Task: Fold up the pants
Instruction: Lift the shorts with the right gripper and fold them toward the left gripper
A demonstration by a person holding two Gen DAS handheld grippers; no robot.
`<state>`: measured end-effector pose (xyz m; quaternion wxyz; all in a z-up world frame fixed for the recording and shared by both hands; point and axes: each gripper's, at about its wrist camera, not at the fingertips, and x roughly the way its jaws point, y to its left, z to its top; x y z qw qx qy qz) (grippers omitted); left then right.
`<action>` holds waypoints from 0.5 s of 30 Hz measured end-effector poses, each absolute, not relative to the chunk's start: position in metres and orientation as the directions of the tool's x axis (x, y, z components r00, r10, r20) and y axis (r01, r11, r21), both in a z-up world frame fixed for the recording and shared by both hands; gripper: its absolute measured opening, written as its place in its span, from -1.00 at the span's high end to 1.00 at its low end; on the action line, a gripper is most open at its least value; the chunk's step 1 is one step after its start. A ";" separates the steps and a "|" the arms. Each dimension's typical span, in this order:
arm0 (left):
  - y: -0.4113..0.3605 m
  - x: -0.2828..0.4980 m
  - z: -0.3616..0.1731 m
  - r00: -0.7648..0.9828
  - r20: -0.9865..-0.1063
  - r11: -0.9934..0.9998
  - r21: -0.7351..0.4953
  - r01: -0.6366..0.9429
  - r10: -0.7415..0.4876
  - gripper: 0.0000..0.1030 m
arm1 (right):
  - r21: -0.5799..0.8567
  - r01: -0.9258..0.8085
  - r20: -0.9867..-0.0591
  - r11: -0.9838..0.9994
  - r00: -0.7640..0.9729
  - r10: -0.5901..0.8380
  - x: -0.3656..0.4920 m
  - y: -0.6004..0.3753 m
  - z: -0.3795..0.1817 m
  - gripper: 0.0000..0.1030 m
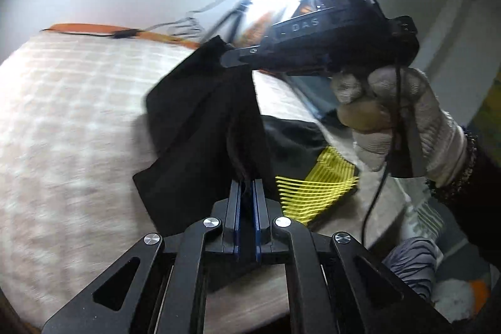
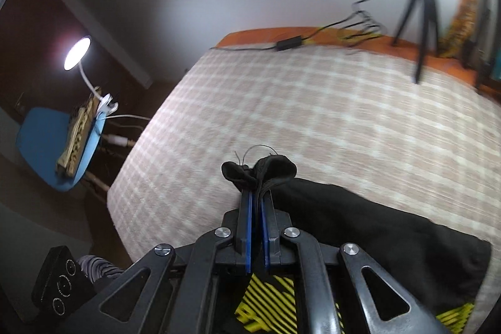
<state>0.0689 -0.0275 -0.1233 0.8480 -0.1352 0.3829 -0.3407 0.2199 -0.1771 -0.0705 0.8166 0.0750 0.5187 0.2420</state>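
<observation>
The black pants (image 1: pixel 200 127) hang lifted above the checked bed (image 1: pixel 69 115), stretched between my grippers. My left gripper (image 1: pixel 247 187) pinches a fold of the cloth tight; my right gripper (image 2: pixel 256 196) clamps a bunched edge, angled down, my gloved right hand (image 1: pixel 391 121) gripping its handle

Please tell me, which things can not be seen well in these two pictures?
- Left wrist view: glare whites out the wall behind the right gripper.
- Left wrist view: left gripper covers part of the black pants.
- Right wrist view: checked bed cover is motion-blurred.
</observation>
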 end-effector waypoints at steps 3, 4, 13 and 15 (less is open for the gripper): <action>-0.043 0.067 -0.118 0.417 -0.549 0.686 -0.515 0.513 -0.724 0.88 | 0.368 -0.297 -0.810 0.881 0.362 0.461 0.215 -0.210 -0.069 0.96; -0.043 0.066 -0.118 0.399 -0.556 0.680 -0.524 0.513 -0.729 0.83 | 0.370 -0.293 -0.810 0.882 0.364 0.461 0.213 -0.223 -0.071 0.96; -0.061 0.080 -0.149 0.387 -0.682 0.774 -0.451 0.444 -0.620 0.63 | 0.435 -0.153 -0.809 0.888 0.366 0.459 0.209 -0.318 -0.125 0.95; -0.070 0.089 -0.154 0.379 -0.689 0.777 -0.460 0.430 -0.618 0.63 | 0.451 -0.151 -0.802 0.880 0.364 0.473 0.209 -0.322 -0.133 0.95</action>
